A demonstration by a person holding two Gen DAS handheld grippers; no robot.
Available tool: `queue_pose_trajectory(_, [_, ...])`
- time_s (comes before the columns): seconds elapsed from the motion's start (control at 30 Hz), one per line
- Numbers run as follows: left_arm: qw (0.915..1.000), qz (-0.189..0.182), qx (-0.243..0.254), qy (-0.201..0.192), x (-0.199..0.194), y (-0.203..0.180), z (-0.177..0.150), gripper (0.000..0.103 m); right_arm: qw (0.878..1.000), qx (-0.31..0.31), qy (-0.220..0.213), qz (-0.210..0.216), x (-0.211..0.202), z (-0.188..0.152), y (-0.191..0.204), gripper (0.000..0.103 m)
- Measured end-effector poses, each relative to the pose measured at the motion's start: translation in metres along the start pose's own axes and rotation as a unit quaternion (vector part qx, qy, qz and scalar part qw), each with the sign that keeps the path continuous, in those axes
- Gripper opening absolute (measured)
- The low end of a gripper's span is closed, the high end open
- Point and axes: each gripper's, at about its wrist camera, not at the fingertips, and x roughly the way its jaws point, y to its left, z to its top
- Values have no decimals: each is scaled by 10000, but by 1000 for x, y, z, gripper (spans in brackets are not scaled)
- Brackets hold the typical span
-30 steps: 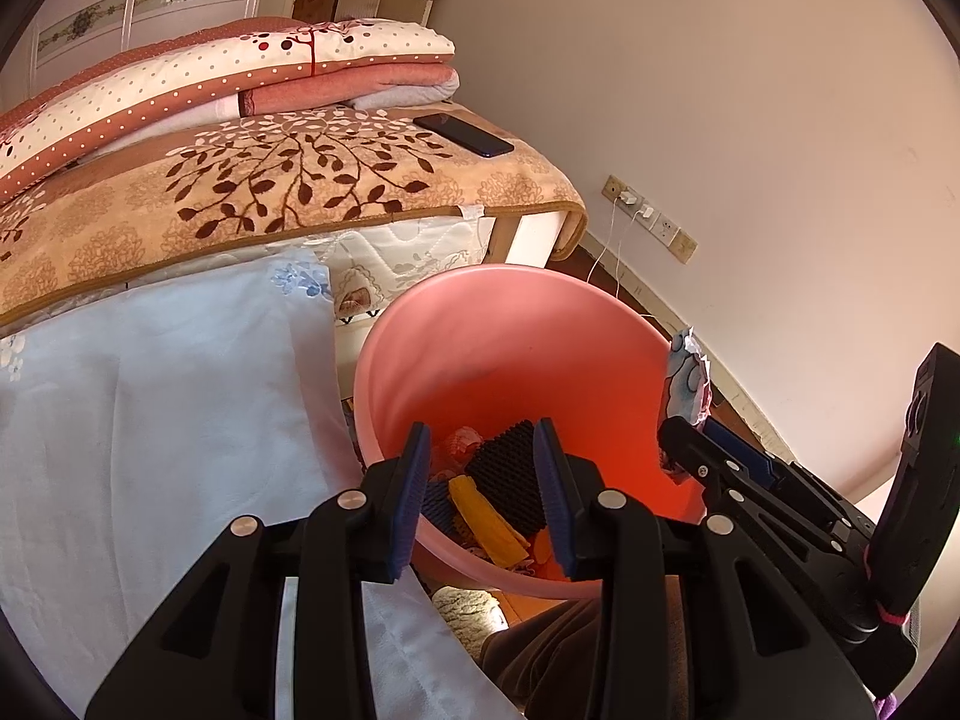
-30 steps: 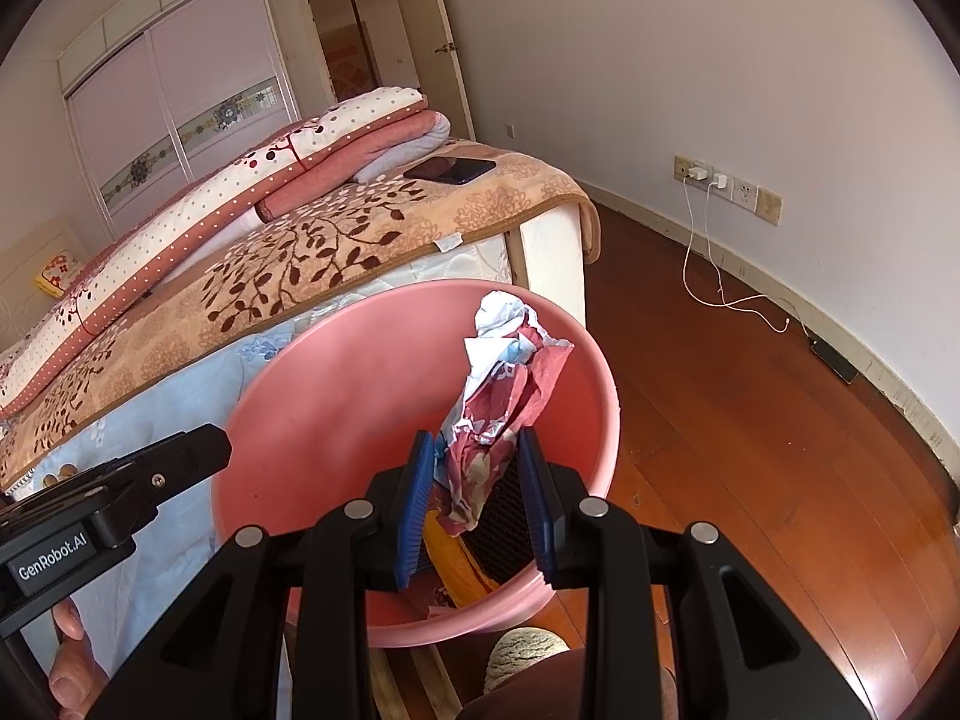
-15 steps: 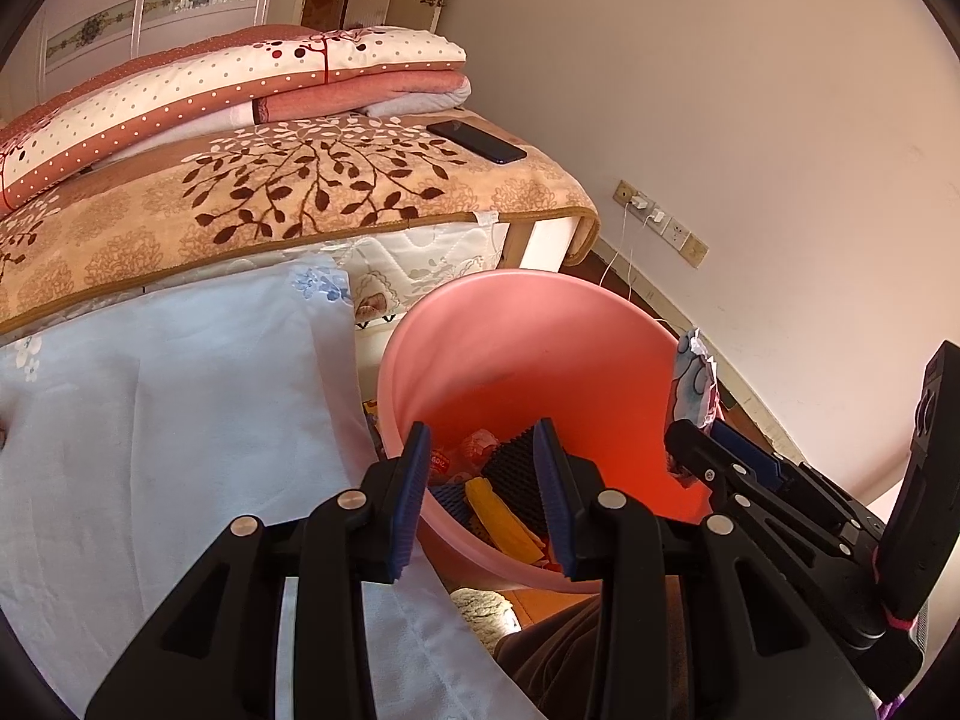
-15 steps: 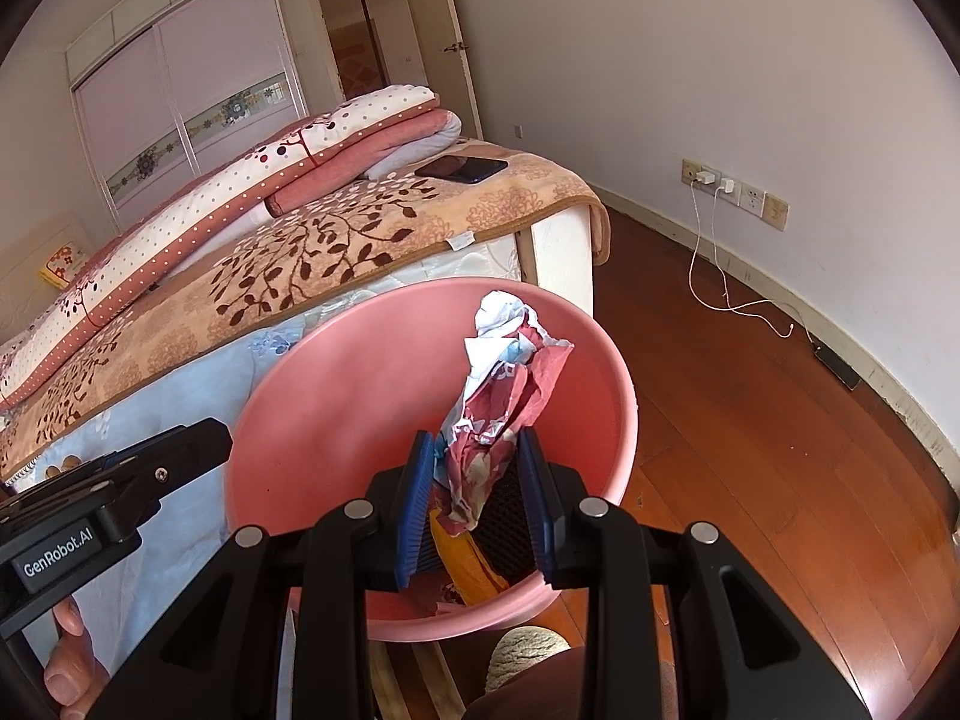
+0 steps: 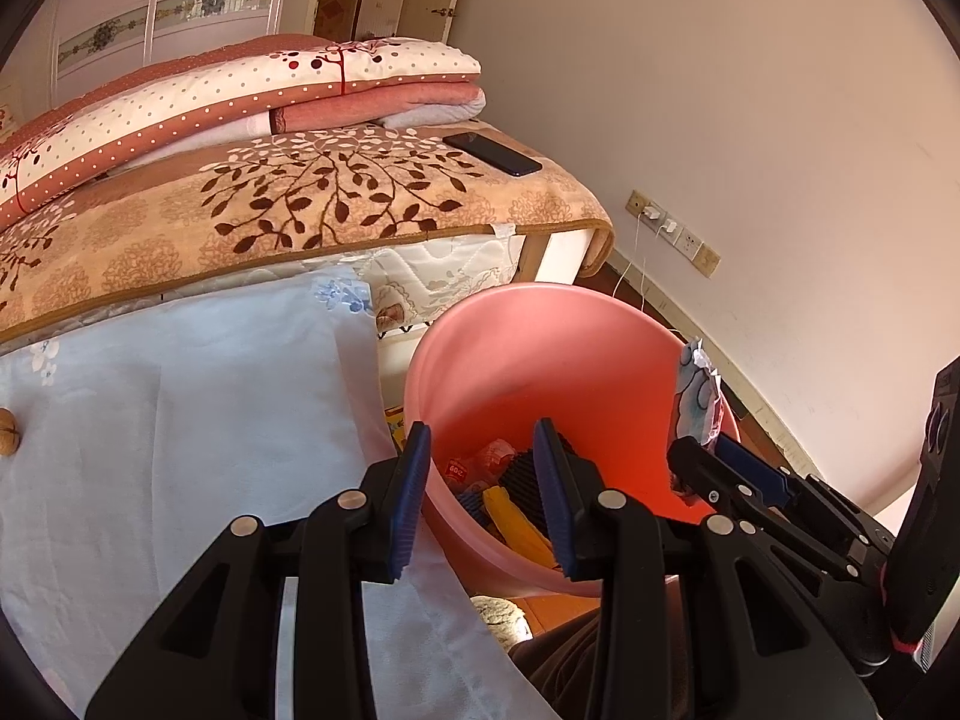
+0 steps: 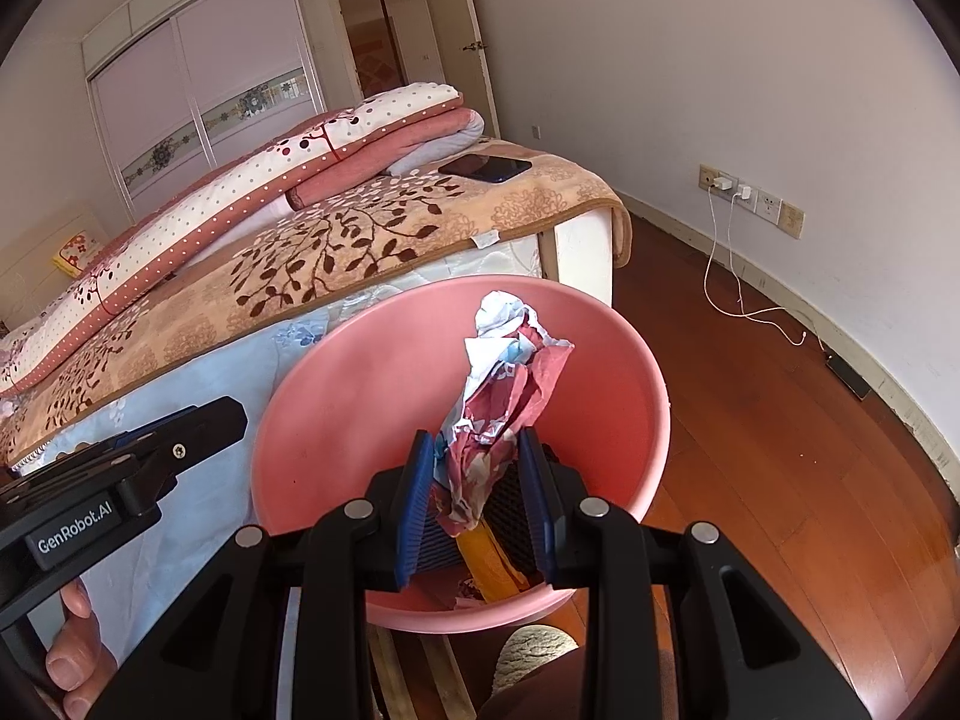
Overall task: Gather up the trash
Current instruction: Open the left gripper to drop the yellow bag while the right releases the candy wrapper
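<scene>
A pink bin stands on the floor beside the bed; it also shows in the right wrist view. Several pieces of trash lie at its bottom. My right gripper is shut on a crumpled red, white and blue wrapper and holds it above the bin's opening; the wrapper also shows in the left wrist view. My left gripper is open and empty over the bin's near left rim, at the edge of the light blue sheet.
A walnut lies on the blue sheet at the far left. A phone lies on the brown leaf-pattern blanket. Folded quilts are stacked behind. Charger cables hang from wall sockets onto the wooden floor.
My left gripper has drifted left, so the bin sits further right in its view and the walnut has come into view. My right gripper still holds the wrapper over the bin.
</scene>
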Motion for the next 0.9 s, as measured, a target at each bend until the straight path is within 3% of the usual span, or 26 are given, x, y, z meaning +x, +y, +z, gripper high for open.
queue_pose_trajectory(0.9, [9996, 99, 38, -250, -13, 7, -11, 36, 9983, -492, -328, 1, -12, -4, 19, 29])
